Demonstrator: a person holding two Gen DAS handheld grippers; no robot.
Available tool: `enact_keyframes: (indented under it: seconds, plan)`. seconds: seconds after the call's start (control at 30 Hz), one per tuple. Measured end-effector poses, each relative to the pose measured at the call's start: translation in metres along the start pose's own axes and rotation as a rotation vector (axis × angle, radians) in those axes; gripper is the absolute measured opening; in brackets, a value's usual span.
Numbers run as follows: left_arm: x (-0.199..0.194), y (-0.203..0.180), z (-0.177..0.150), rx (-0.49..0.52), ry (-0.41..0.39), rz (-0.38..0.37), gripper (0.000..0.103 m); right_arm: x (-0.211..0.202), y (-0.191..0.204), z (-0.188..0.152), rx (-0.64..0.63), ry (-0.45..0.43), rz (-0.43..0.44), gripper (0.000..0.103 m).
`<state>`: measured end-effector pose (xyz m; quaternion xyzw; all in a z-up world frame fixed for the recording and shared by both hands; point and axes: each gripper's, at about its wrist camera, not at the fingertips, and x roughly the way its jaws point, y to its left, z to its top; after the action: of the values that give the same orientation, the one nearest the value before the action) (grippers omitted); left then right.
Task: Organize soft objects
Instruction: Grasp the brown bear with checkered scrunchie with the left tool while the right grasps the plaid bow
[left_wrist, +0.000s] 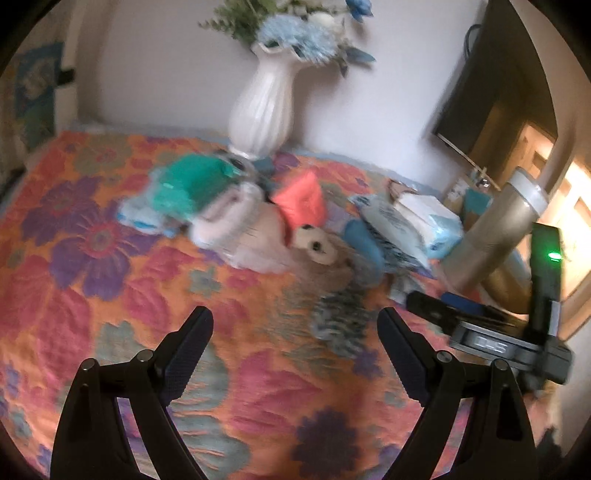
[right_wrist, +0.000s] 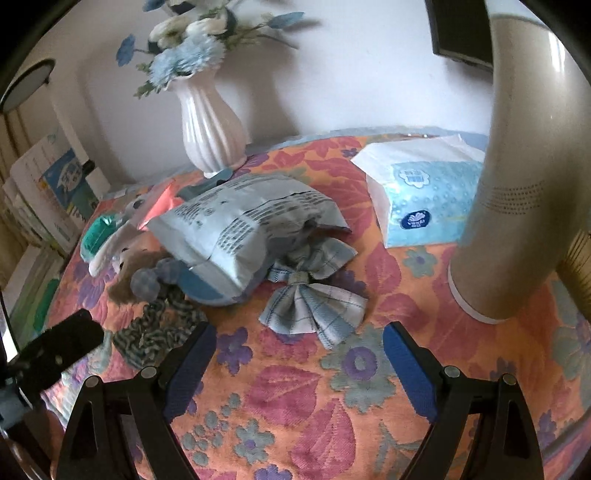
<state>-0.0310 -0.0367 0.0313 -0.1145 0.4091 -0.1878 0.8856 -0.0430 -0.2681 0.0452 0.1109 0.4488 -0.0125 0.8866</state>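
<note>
Plaid cloth bow (right_wrist: 314, 295) lies just ahead of my right tongs (right_wrist: 299, 365), slightly left of centre, on the floral bedspread (right_wrist: 295, 406). Printed pouch (right_wrist: 240, 229) sits beyond it. Right tongs: spread wide, nothing between them. Left tongs (left_wrist: 295, 354): also wide apart, empty; plush toy (left_wrist: 295, 247) well ahead, striped fabric (left_wrist: 340, 317) nearer, toward the right finger.

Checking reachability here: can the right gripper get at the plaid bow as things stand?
Probably yes. The right gripper has open, empty jaws, and the bow lies just ahead on the cloth with nothing between.
</note>
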Motion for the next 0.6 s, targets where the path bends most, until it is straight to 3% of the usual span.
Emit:
enact_keyframes:
  seconds: [0.1, 0.2, 0.37, 0.4, 0.43, 0.5, 0.6]
  plan:
    - [0.008, -0.012, 0.006, 0.018, 0.046, -0.019, 0.09, 0.014, -0.002, 0.01, 0.004, 0.071, -0.011, 0.091]
    - [0.019, -0.02, 0.011, 0.045, 0.053, -0.005, 0.088, 0.022, 0.004, 0.02, -0.04, 0.086, -0.052, 0.08]
    - [0.045, -0.018, 0.009, 0.007, 0.127, -0.067, 0.06, 0.03, 0.012, 0.023, -0.097, 0.063, -0.102, 0.055]
    - [0.05, -0.018, 0.007, 0.007, 0.137, -0.061, 0.051, 0.029, 0.015, 0.022, -0.113, 0.058, -0.113, 0.046]
    - [0.051, -0.02, 0.005, 0.022, 0.128, -0.038, 0.035, 0.027, 0.017, 0.02, -0.129, 0.051, -0.107, 0.035]
    - [0.048, -0.025, 0.004, 0.05, 0.133, -0.059, 0.013, 0.022, 0.019, 0.015, -0.154, 0.046, -0.099, 0.029]
    - [0.035, -0.033, -0.006, 0.085, 0.123, -0.037, 0.013, 0.007, 0.018, 0.003, -0.158, 0.031, -0.064, 0.023]
